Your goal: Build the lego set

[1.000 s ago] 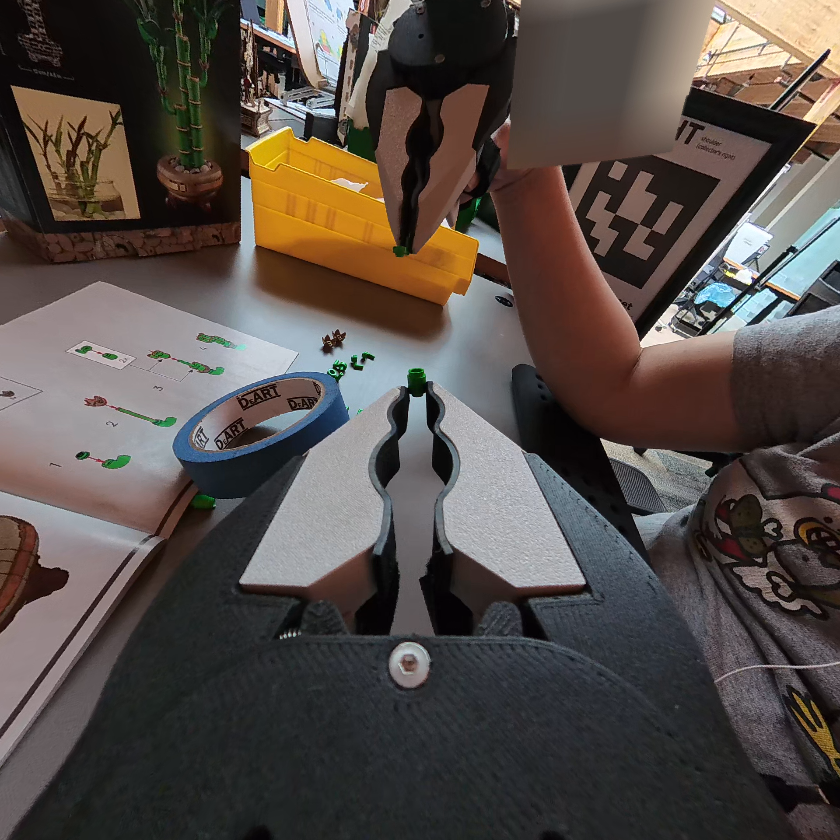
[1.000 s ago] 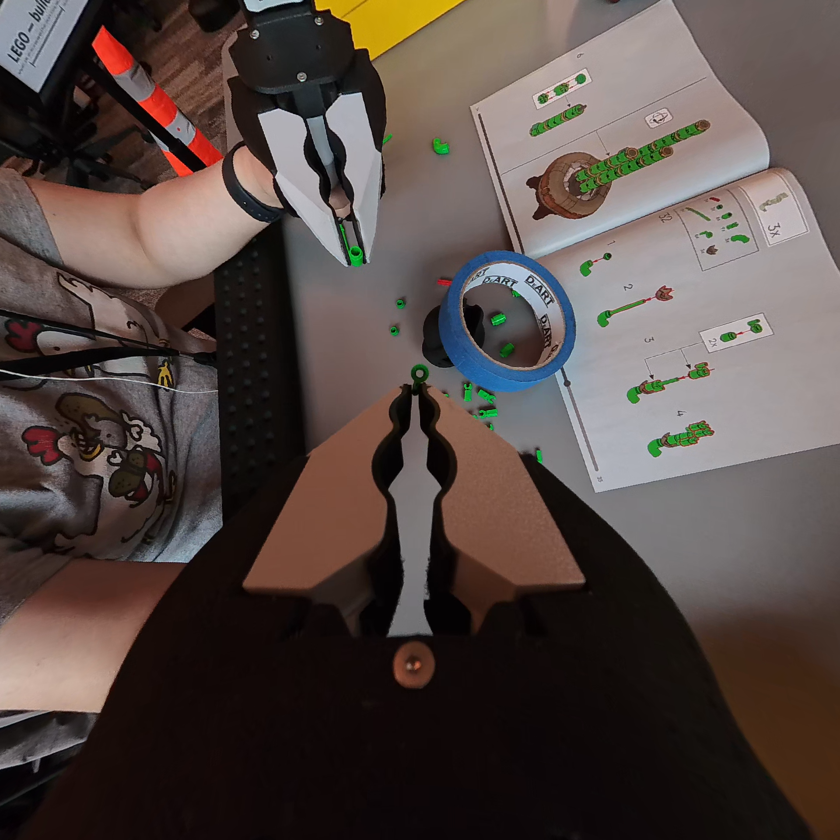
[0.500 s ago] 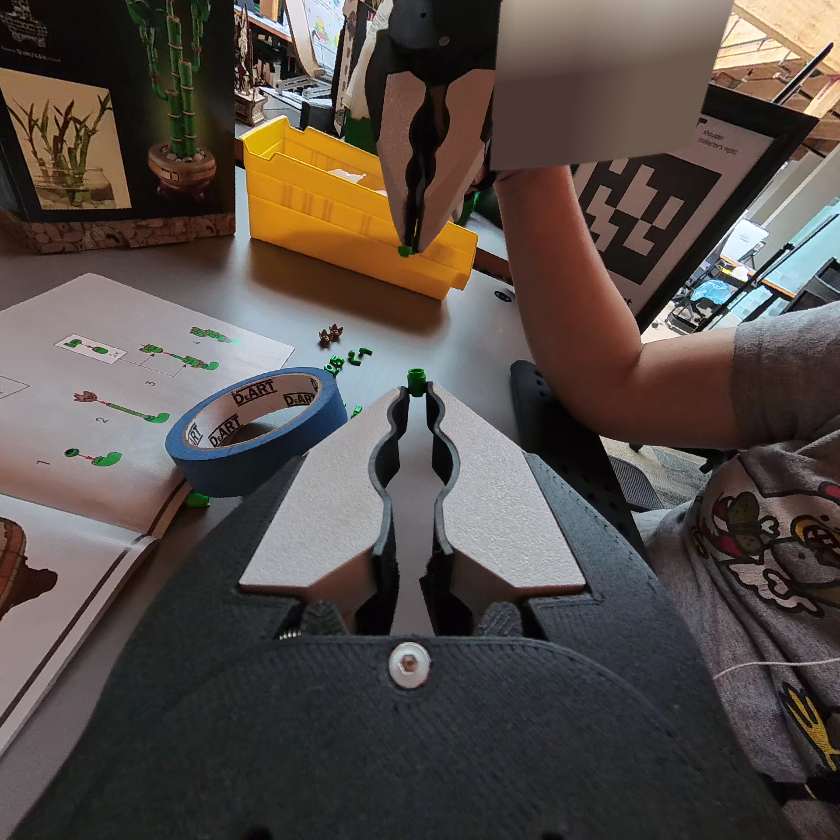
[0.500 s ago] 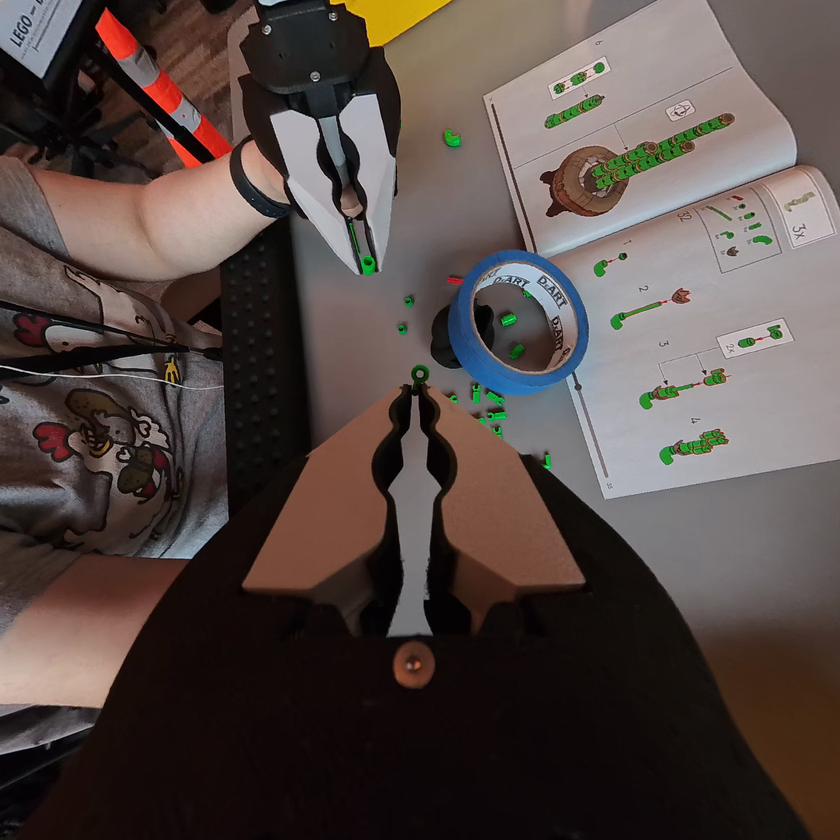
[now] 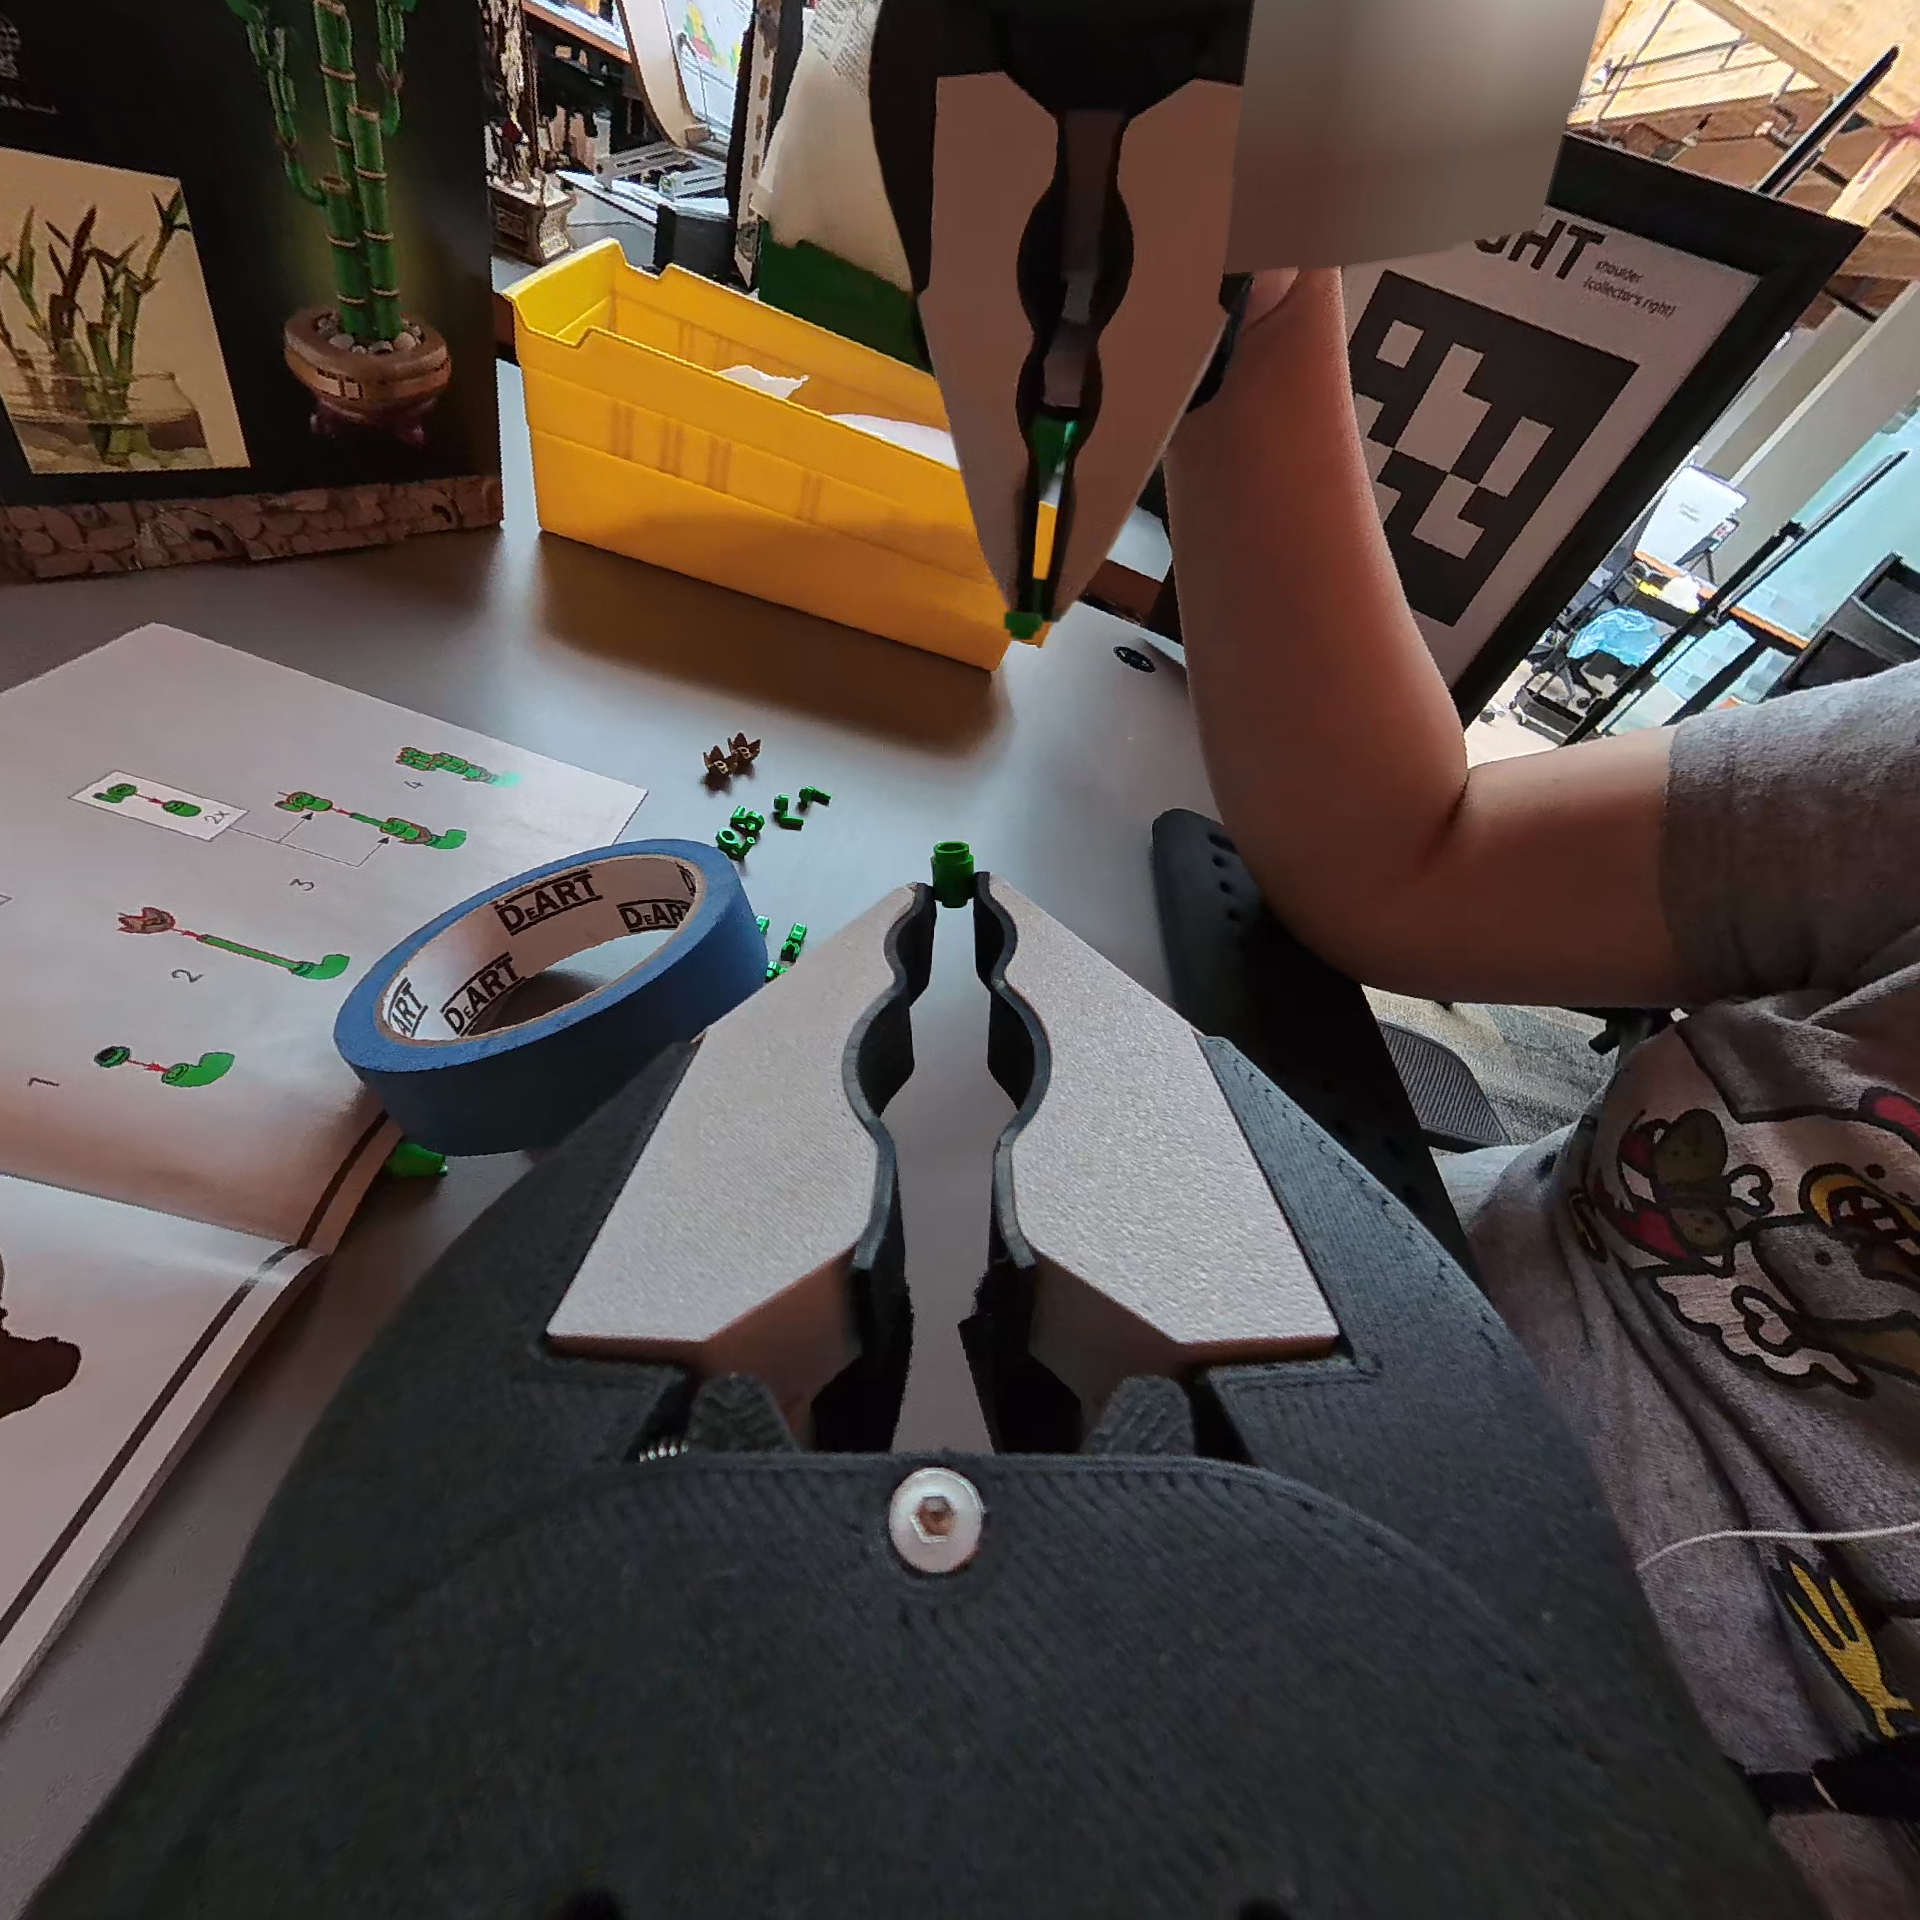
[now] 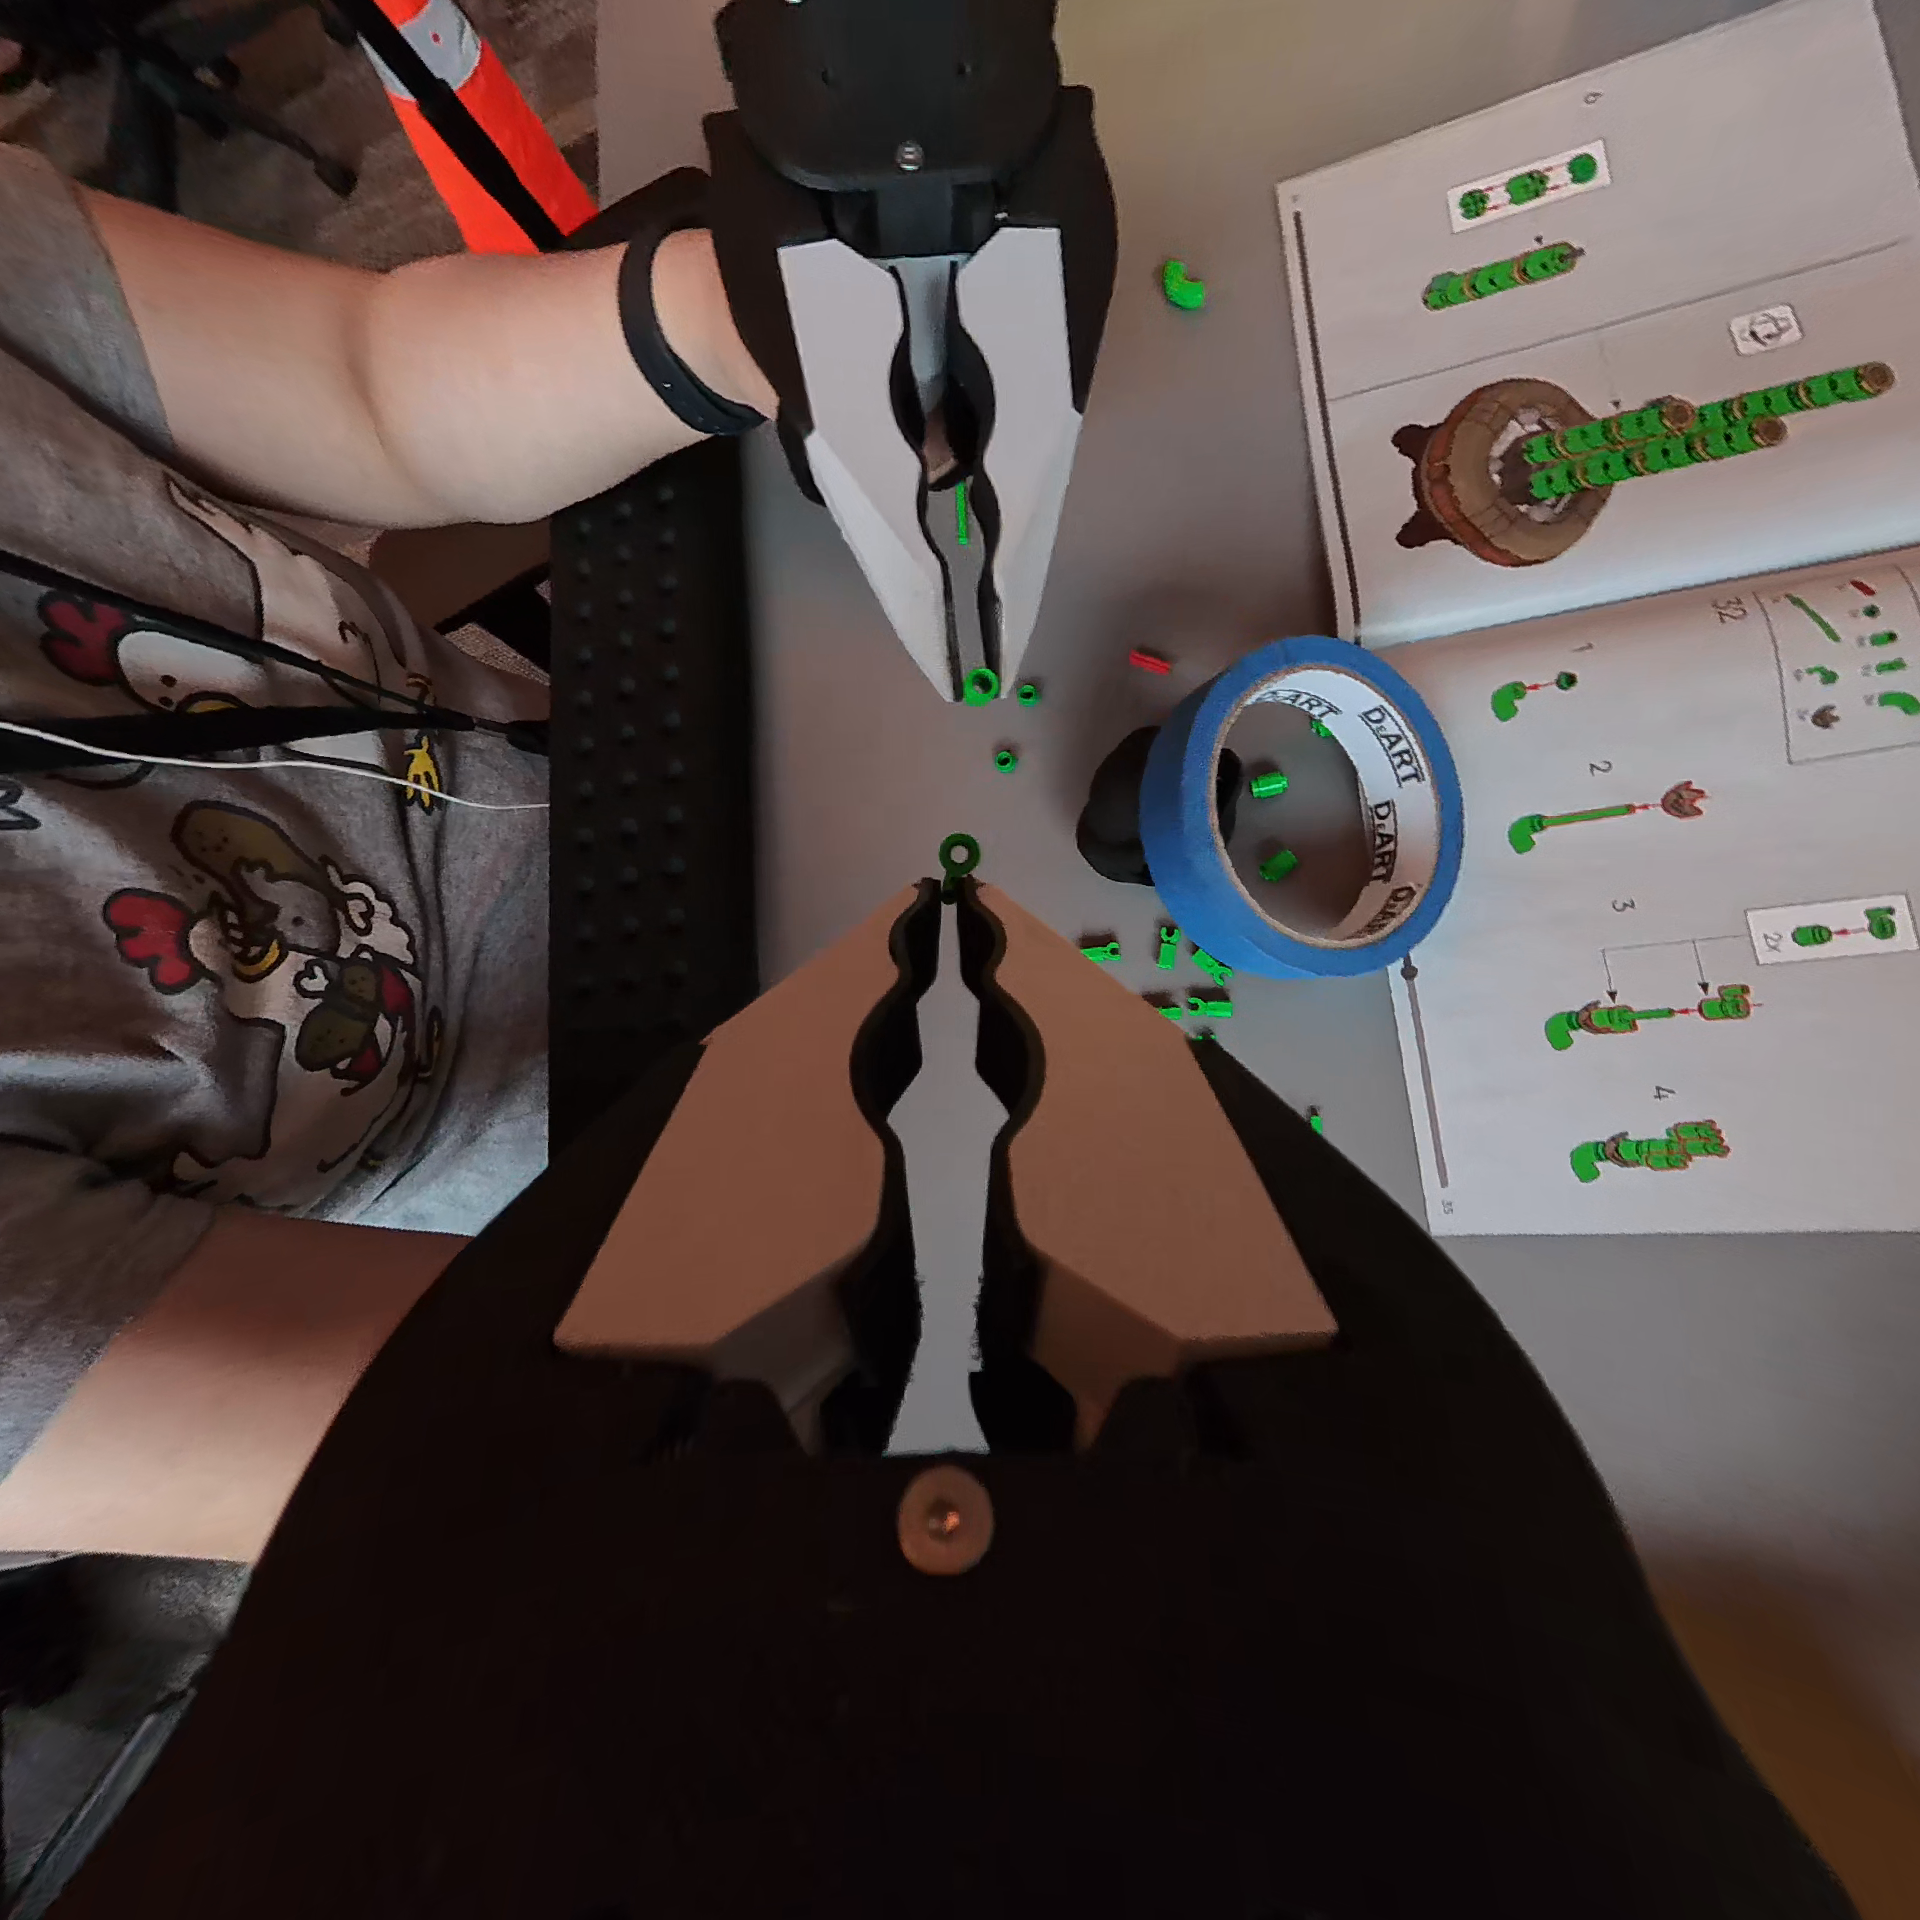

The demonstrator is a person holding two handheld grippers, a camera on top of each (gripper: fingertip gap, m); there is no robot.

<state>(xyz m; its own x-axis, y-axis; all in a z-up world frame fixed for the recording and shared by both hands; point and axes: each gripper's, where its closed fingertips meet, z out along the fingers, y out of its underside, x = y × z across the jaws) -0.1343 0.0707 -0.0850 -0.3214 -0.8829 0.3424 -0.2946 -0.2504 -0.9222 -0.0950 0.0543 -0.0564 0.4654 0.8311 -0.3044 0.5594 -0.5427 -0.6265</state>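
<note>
My left gripper [image 5: 948, 900] is shut on a small green round Lego piece [image 5: 948, 869] that sticks out past its tips. My right gripper [image 6: 954, 891] is shut on a thin green piece with a ring end [image 6: 958, 855]. In the left wrist view the right gripper [image 5: 1029, 615] points down from above, and its green piece [image 5: 1042, 520] runs between the fingers. In the right wrist view the left gripper [image 6: 977, 681] points at mine, its green piece [image 6: 980, 686] a short gap from the ring. Both are above the grey table [image 6: 1143, 1403].
A blue tape roll [image 5: 551, 997] lies by the open instruction booklet [image 5: 208, 852], with a black lump [image 6: 1117, 805] beside it. Loose green pieces [image 6: 1174, 971] and brown pieces [image 5: 732, 753] lie scattered. A yellow bin [image 5: 727, 457] and the set's box [image 5: 239, 260] stand behind. My right fingertips sit around 6 cm from my left ones.
The two grippers have moved closer together, tip towards tip. The right gripper came down and nearer in the left view. Both stayed shut on their green pieces.
</note>
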